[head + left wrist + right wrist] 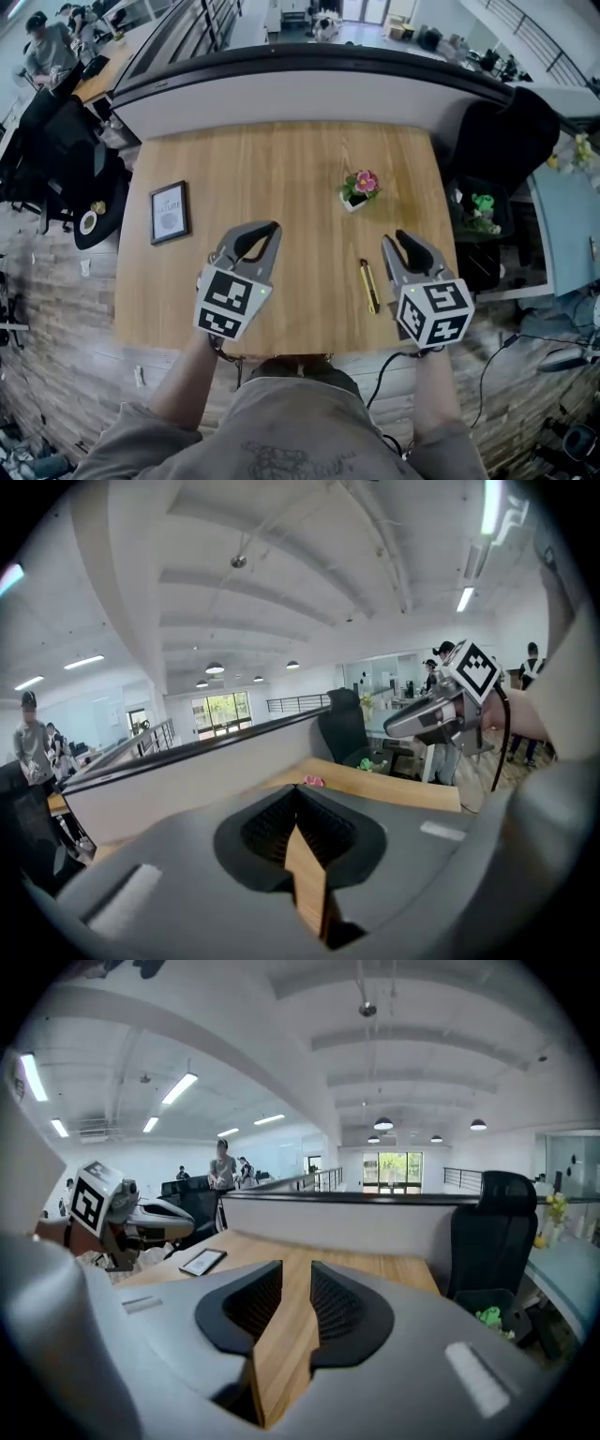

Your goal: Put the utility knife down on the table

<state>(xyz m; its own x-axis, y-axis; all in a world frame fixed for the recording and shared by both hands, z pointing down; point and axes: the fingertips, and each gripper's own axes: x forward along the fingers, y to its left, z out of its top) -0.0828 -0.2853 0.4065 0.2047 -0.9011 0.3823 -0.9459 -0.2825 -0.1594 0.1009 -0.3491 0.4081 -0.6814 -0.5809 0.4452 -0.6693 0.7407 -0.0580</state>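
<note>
Pink flowers in pot, utility knife on table; right gripper parted and empty, left gripper closed.

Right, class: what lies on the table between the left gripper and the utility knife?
Nothing: in the head view only bare wooden table shows between the left gripper and the utility knife; the flower pot stands further back.
</note>
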